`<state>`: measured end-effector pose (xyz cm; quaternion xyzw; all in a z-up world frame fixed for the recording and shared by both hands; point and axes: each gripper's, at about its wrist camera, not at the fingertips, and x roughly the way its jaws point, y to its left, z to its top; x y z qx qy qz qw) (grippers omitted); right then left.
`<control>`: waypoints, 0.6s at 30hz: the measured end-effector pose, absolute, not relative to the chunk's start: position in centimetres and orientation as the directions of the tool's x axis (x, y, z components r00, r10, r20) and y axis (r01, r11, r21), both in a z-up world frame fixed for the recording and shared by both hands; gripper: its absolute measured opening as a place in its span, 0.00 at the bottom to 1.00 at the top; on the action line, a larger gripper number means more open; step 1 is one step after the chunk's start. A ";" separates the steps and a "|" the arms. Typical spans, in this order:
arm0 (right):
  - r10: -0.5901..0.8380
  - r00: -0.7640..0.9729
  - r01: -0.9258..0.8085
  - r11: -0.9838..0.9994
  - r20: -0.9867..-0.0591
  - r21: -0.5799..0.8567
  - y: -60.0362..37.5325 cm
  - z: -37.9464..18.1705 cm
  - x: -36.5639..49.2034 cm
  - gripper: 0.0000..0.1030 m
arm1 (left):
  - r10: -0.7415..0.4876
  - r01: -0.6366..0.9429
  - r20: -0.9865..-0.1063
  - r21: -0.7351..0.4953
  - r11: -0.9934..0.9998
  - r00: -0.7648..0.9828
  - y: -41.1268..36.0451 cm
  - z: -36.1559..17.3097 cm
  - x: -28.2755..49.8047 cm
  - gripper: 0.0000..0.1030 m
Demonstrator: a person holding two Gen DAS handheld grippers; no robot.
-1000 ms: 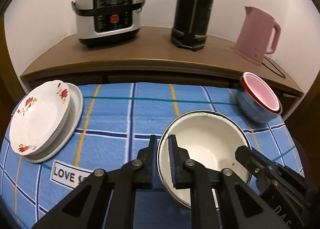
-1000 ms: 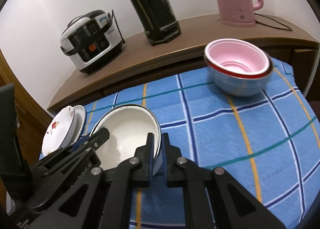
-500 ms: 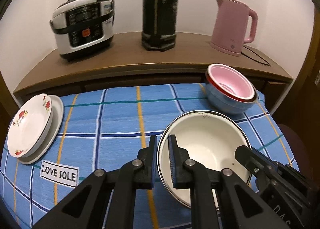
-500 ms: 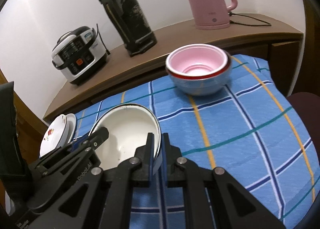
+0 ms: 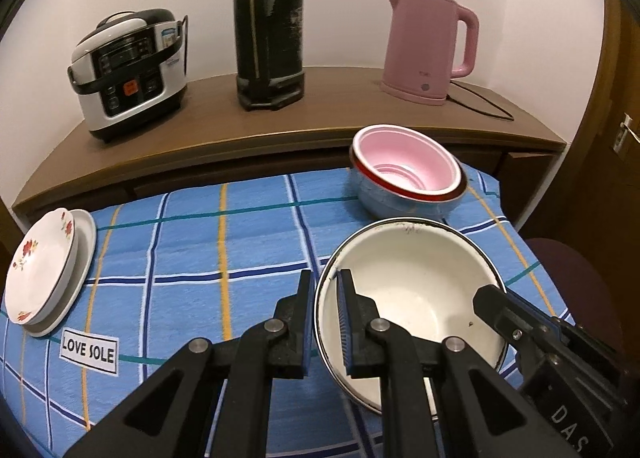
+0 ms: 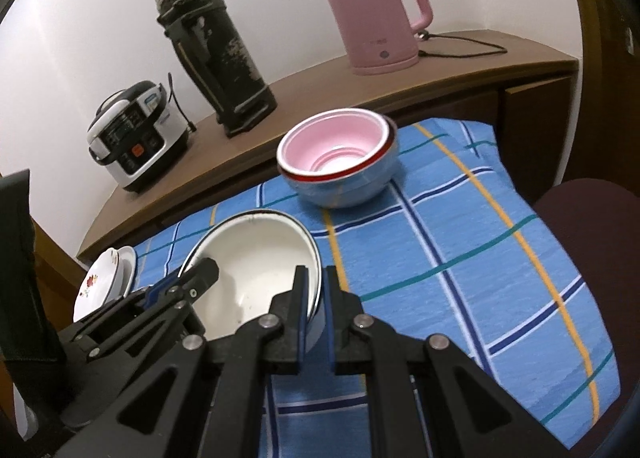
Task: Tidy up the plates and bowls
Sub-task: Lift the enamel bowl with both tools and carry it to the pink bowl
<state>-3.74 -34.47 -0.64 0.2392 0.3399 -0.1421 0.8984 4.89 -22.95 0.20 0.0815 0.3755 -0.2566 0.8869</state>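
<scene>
Both grippers hold one white enamel bowl (image 5: 412, 290) above the blue checked cloth. My left gripper (image 5: 326, 322) is shut on its left rim. My right gripper (image 6: 314, 310) is shut on its right rim, and the bowl (image 6: 256, 266) shows in that view too. A stack of nested bowls, pink inside blue (image 5: 404, 178), stands just beyond it near the table's back right; it also shows in the right wrist view (image 6: 340, 162). Two stacked plates, the top one flowered (image 5: 40, 270), lie at the left edge, and show in the right wrist view (image 6: 102, 282).
A wooden sideboard (image 5: 320, 114) behind the table carries a rice cooker (image 5: 128, 70), a tall black flask (image 5: 268, 26) and a pink kettle (image 5: 428, 46) with a cord. A dark chair seat (image 6: 592, 242) stands at the table's right. A "LOVE SOLE" label (image 5: 90, 350) lies on the cloth.
Both grippers have carried the white bowl to the right, toward the pink and blue bowl stack. The plates have fallen further to the left. Both grips are unchanged.
</scene>
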 end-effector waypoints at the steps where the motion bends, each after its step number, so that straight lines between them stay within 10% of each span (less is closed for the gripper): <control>1: -0.095 0.729 0.420 0.844 -0.678 0.333 -34.7 -0.6 -3.8 0.07 | -0.397 0.520 -0.707 -0.049 0.853 0.585 -23.2 0.3 4.8 0.12; 18: -0.135 0.729 0.465 0.817 -0.671 0.341 -37.7 0.1 -5.6 0.07 | -0.439 0.569 -0.698 -0.056 0.821 0.565 -26.5 1.0 3.8 0.12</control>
